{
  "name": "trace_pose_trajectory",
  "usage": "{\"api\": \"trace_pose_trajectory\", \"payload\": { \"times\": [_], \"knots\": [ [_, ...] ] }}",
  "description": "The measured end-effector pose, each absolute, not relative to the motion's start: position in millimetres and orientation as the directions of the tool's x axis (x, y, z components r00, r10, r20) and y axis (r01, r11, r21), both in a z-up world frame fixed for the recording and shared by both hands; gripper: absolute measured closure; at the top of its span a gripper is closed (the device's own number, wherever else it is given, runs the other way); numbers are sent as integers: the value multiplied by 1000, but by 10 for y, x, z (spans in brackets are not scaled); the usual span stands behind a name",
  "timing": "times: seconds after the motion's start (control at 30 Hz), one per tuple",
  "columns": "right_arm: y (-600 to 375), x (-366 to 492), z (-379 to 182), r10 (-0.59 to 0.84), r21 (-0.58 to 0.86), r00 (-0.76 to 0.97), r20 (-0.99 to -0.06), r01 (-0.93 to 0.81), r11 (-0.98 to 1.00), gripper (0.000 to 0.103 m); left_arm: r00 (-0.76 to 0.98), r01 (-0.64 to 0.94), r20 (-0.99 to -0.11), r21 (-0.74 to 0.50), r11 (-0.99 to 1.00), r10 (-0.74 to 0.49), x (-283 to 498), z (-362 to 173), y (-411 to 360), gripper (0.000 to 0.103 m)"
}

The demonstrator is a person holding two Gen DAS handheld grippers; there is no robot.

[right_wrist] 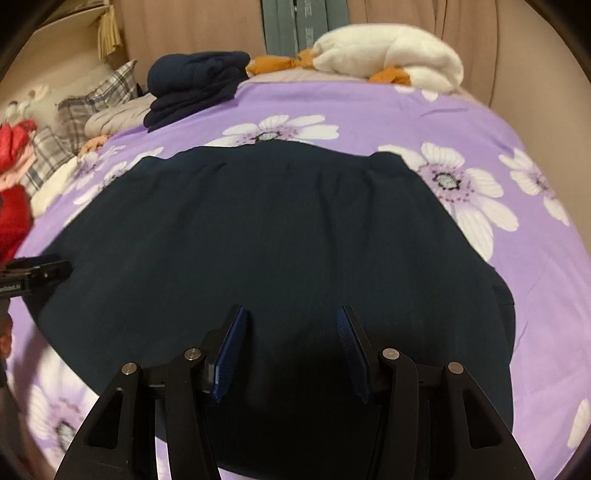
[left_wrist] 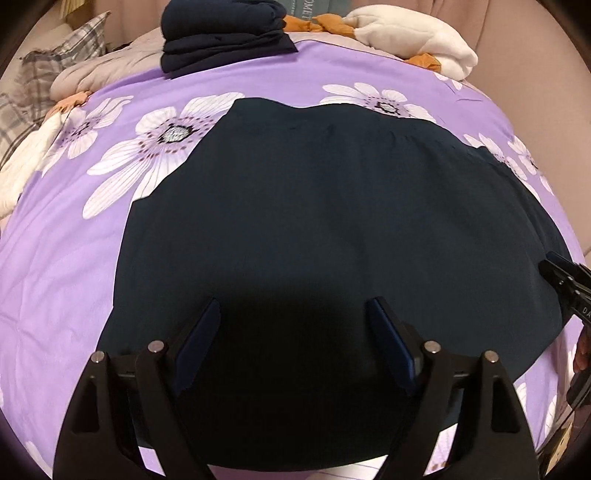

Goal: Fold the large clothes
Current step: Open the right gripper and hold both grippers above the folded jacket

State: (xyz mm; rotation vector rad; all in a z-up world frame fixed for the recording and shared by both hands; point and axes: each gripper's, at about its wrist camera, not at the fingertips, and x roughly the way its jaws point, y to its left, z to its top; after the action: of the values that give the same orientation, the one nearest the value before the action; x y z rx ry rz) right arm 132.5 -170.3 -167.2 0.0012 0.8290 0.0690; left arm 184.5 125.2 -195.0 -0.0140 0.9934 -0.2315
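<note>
A large dark navy garment (left_wrist: 332, 229) lies spread flat on the purple flowered bedsheet (left_wrist: 55, 266); it also shows in the right wrist view (right_wrist: 277, 236). My left gripper (left_wrist: 295, 306) is open, its blue-padded fingers (left_wrist: 201, 332) apart above the garment's near part, holding nothing. My right gripper (right_wrist: 291, 314) is open over the garment's near part, empty. The right gripper shows at the right edge of the left wrist view (left_wrist: 569, 280). The left gripper shows at the left edge of the right wrist view (right_wrist: 33, 275).
A stack of folded dark clothes (left_wrist: 221, 33) sits at the bed's far side, also in the right wrist view (right_wrist: 192, 88). A white and orange plush goose (right_wrist: 388, 55) lies at the far right. Plaid pillows (right_wrist: 92, 99) and red fabric (right_wrist: 14, 177) are at the left.
</note>
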Motion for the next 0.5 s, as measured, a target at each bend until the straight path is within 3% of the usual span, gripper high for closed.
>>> {"api": "trace_pose_trajectory", "payload": {
  "times": [0.07, 0.37, 0.5],
  "knots": [
    [-1795, 1312, -1677, 34, 25, 669, -743, -23, 999, 46, 527, 170, -827, -122, 978, -195, 1838, -1970, 1329, 16],
    [-2249, 1121, -1724, 38, 140, 681, -731, 95, 986, 46, 542, 140, -825, -100, 985, -161, 1690, -1965, 1546, 16],
    [-2249, 1050, -1718, 18, 123, 681, -732, 106, 987, 46, 546, 123, -825, -92, 988, -145, 1637, -1961, 1592, 16]
  ]
}}
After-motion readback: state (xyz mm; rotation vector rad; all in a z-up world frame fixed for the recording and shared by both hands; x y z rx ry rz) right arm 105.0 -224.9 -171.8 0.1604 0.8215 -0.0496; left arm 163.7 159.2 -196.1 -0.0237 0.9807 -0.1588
